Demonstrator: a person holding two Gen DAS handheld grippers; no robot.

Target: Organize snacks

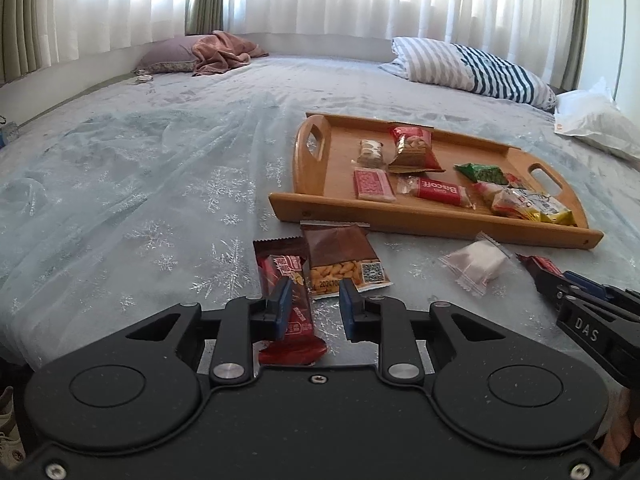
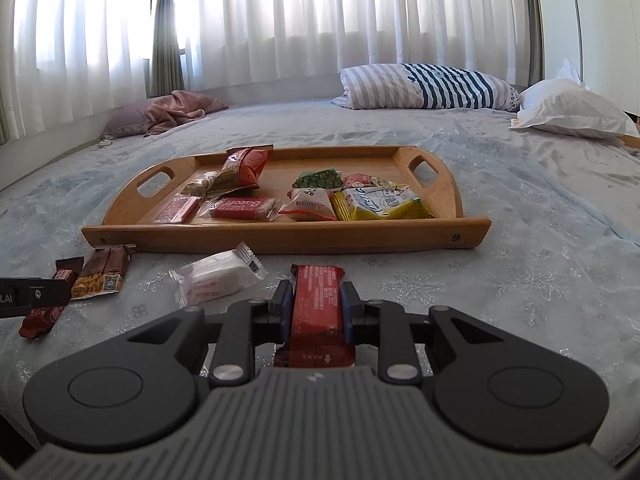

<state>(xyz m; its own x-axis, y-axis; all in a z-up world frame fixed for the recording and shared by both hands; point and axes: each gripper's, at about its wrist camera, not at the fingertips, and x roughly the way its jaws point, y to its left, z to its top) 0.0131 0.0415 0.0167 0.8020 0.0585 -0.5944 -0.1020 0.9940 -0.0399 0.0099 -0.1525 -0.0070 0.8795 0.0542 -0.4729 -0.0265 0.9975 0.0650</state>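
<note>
Bedcover (image 1: 120,200) of pale blue, shiny cloth with silver snowflakes carries an oblong wooden tray (image 2: 280,236) with a low rim and a cut-out handle at each short end.

Inside the tray lie several foil and plastic packets:
- a puffed red bag (image 2: 240,170) leans at the far left part
- a red Biscoff biscuit packet (image 2: 240,208) lies at the near rim
- a flat pink packet (image 2: 178,209) lies left of the biscuit packet
- a small green pea packet (image 2: 318,180) is at the middle
- a white and red packet (image 2: 310,206) lies in front of the pea packet
- a wrinkled yellow packet (image 2: 380,204) is in the right part

Outside the tray, near its front rim, four snacks lie on the cloth. A soft white pillow-shaped packet (image 2: 216,280) lies just in front of the rim. A brown peanut packet with a clear window (image 1: 342,256) lies by the front left corner, and its top edge almost touches the rim.

The right gripper (image 2: 316,292) pinches a flat red snack bar (image 2: 318,304) between its blue pads. The long axis of the bar runs along the fingers, and its far end points to the front rim of the tray.

The left gripper (image 1: 314,292) has its jaws drawn together. A long dark red snack bar (image 1: 288,288) lies between them against the left pad, beside the peanut packet. Its long axis points toward the tray's front left corner. Whether the pads really clamp it I cannot tell.
</note>
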